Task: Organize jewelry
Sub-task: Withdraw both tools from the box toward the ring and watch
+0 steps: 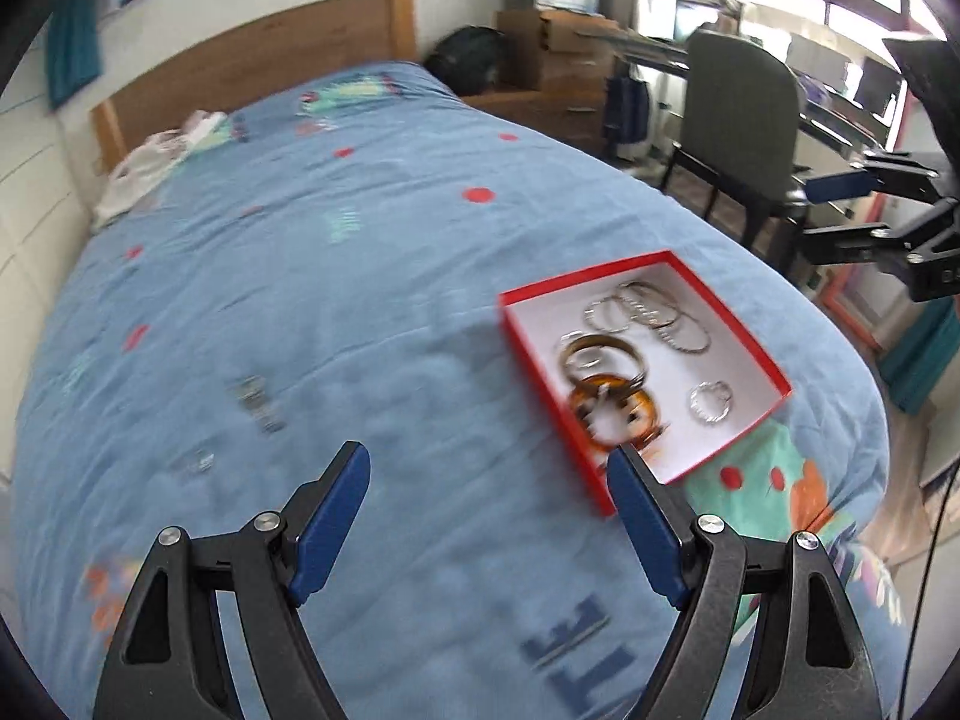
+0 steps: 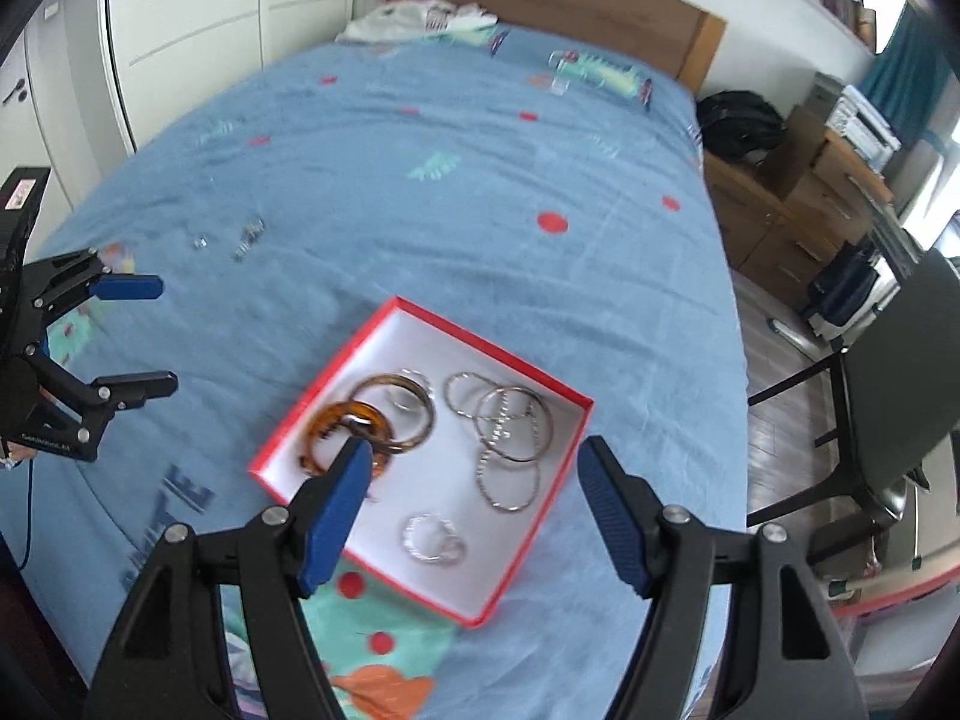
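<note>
Bangles (image 2: 507, 438) fill red box (image 2: 282, 426); two pieces (image 2: 240, 240) lie outside.

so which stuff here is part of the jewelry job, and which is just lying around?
Job:
- red box
- bangles and amber bracelet inside it
- loose silver pieces on the bedspread
- left gripper, right gripper, both open

Lying about:
- white clothes by the headboard
- chair
- cardboard boxes

Both grippers share one build: the left gripper (image 1: 489, 468) and right gripper (image 2: 471, 459) have black plastic arms with triangular cut-outs and round silver screws. Their fingers (image 2: 336, 516) wear ribbed blue pads.
</note>
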Motion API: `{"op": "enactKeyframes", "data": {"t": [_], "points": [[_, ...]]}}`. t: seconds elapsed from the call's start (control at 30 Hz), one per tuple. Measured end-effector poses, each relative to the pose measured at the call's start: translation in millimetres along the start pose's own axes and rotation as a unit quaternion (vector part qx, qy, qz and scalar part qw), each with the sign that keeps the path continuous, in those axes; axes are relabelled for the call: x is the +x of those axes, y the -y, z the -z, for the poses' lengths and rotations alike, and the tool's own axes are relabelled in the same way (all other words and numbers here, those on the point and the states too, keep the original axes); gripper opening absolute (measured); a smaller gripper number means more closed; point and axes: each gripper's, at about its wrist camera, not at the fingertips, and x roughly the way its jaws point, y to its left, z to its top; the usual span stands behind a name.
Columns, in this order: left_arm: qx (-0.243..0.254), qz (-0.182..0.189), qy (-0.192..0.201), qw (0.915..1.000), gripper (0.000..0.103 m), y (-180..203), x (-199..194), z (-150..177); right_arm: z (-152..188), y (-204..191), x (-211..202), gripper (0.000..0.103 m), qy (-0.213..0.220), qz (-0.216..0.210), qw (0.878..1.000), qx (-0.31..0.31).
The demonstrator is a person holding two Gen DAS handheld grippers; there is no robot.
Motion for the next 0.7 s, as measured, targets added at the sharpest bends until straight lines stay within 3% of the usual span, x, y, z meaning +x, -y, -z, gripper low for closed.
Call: {"op": "enactKeyframes", "data": {"t": [0.43,0.7], "points": [[-0.063,-0.089,0.036,0.9934,0.08,-72,-92,75,24,-75,-71,0.07,0.057,0.005,0.997,0.042],[-0.114,-0.121,0.054,0.9846,0.08,-108,-116,101,20,-120,-80,0.07,0.088,-0.007,0.995,0.043]]}}
